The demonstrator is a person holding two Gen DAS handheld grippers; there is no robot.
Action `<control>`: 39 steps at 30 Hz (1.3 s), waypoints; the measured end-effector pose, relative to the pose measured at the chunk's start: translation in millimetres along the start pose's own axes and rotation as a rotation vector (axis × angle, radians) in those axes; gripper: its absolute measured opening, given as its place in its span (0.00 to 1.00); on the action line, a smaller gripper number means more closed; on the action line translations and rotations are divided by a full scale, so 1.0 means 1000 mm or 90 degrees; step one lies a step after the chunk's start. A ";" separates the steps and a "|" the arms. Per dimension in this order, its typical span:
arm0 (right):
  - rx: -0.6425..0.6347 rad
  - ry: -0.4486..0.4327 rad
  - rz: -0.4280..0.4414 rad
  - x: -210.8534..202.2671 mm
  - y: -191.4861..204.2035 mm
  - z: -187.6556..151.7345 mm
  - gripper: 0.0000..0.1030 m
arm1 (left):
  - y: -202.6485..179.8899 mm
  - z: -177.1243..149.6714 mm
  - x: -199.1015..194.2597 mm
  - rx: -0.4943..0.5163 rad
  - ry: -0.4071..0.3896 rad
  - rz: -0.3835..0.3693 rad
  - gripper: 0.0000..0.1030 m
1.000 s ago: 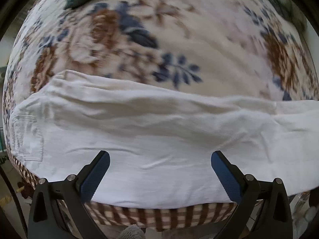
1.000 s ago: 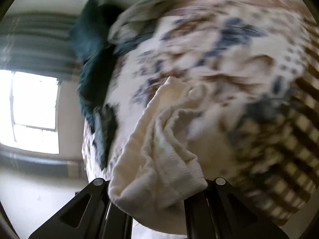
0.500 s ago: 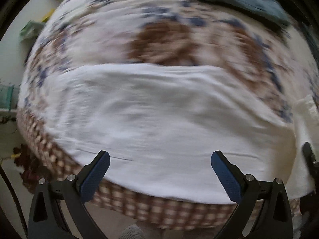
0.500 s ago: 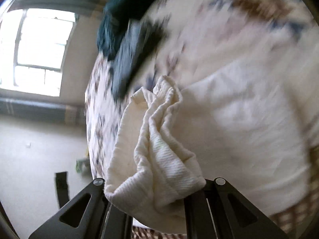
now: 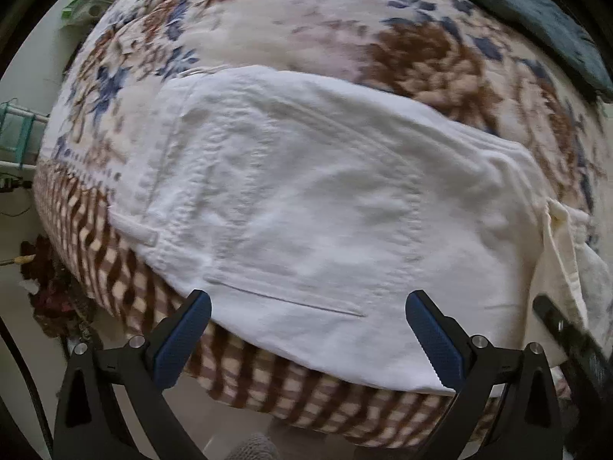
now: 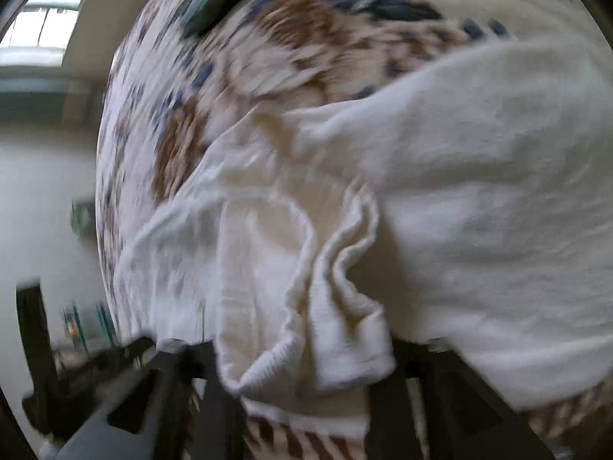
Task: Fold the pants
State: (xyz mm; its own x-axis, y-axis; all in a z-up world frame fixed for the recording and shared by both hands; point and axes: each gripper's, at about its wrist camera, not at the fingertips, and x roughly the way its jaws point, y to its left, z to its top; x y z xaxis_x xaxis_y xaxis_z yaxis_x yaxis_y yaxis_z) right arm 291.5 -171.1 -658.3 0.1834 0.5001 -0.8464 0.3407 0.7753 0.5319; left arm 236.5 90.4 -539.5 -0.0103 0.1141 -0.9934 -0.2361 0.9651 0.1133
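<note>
White pants (image 5: 306, 199) lie on a bed with a floral blanket (image 5: 268, 19). The waistband end with a belt loop and a back pocket slit faces my left gripper (image 5: 306, 329), which is open and empty, hovering over the near edge of the pants. My right gripper (image 6: 306, 368) is shut on the bunched cuff end of the pants (image 6: 306, 299) and holds it over the laid part of the pants (image 6: 479, 211). The right gripper's black finger shows at the right edge of the left wrist view (image 5: 567, 337).
A dark teal cloth (image 5: 544, 19) lies at the far right of the bed. The bed's brown checked edge (image 5: 268, 375) runs along the near side, with floor and clutter (image 5: 42, 280) below left. A window (image 6: 34, 42) is at the far left.
The right gripper has carried the cuff end across toward the waistband, doubling the pants over. The left gripper has swung along the pants to the waistband end and stayed open.
</note>
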 end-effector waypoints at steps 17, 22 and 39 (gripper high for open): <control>0.144 -0.019 -0.209 -0.085 -0.137 0.006 0.70 | -0.169 -0.004 0.057 0.197 0.088 -0.131 0.62; 0.115 0.002 -0.222 -0.073 -0.138 0.017 0.70 | -0.173 -0.022 0.030 0.210 0.008 -0.171 0.17; 0.036 0.076 -0.256 -0.028 -0.098 0.027 0.70 | -0.133 -0.027 0.004 0.148 -0.008 -0.171 0.45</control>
State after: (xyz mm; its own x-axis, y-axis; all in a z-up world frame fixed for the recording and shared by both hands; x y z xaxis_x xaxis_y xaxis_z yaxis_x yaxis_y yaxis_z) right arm 277.9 -271.5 -687.4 -0.0817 0.2060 -0.9751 0.4141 0.8970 0.1548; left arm 241.3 -44.2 -559.4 0.0348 -0.1496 -0.9881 -0.0005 0.9887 -0.1497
